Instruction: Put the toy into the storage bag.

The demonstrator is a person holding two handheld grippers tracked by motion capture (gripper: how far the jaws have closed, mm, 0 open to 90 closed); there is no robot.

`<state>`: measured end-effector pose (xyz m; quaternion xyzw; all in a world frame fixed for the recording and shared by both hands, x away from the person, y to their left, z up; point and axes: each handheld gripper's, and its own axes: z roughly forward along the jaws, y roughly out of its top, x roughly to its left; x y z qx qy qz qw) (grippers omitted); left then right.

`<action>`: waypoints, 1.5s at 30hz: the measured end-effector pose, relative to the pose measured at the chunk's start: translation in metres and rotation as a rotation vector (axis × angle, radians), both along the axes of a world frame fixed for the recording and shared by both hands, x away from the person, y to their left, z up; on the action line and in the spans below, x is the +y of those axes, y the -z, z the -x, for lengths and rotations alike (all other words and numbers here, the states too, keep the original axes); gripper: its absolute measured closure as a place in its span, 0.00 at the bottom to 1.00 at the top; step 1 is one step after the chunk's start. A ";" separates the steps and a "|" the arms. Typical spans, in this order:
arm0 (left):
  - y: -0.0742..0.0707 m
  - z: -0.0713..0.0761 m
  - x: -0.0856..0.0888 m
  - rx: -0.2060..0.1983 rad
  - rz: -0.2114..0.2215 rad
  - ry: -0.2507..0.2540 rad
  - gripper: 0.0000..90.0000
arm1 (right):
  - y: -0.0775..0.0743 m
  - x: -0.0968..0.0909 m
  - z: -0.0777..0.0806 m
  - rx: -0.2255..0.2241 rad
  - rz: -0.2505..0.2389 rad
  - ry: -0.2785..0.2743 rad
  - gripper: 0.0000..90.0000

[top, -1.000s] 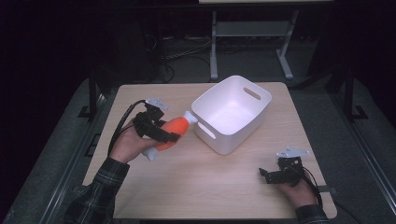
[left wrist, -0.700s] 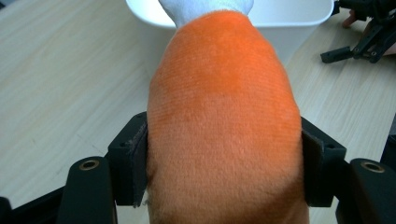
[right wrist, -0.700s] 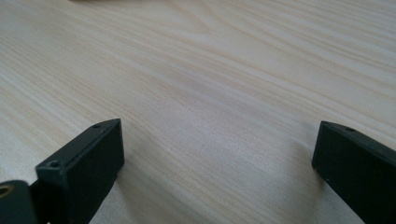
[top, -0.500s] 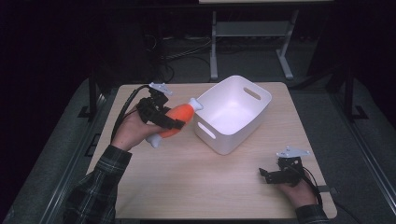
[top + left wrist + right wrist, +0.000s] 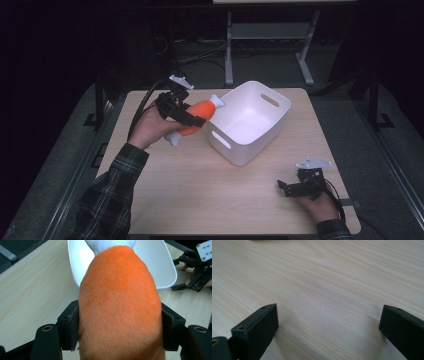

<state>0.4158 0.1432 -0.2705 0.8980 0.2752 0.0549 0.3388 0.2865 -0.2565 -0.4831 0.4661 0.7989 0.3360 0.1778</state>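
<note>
A pale wooden table (image 5: 200, 190) carries a white bin (image 5: 250, 122); the right hand-held gripper (image 5: 287, 187) rests near its corner

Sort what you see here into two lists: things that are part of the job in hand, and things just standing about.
Part of the job:
- orange plush toy, clamped in the left gripper
- white bin, which the toy's white tip reaches

Standing about:
- right gripper, open, low over the wooden table
- metal stand behind the table

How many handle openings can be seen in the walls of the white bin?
2. One slot is in the far right wall of the white bin, the other slot in the near left wall, below the orange plush toy that the left gripper holds.
</note>
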 end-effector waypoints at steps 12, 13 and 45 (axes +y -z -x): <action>-0.008 -0.023 -0.026 -0.023 -0.001 0.012 0.35 | 0.000 0.000 0.000 0.001 0.000 0.000 0.02; -0.009 -0.025 -0.028 -0.027 0.001 0.015 0.35 | 0.000 0.000 0.000 0.001 0.001 0.000 0.02; 0.005 -0.072 -0.096 -0.046 -0.005 0.050 0.34 | 0.000 0.000 0.000 -0.002 -0.001 0.000 0.02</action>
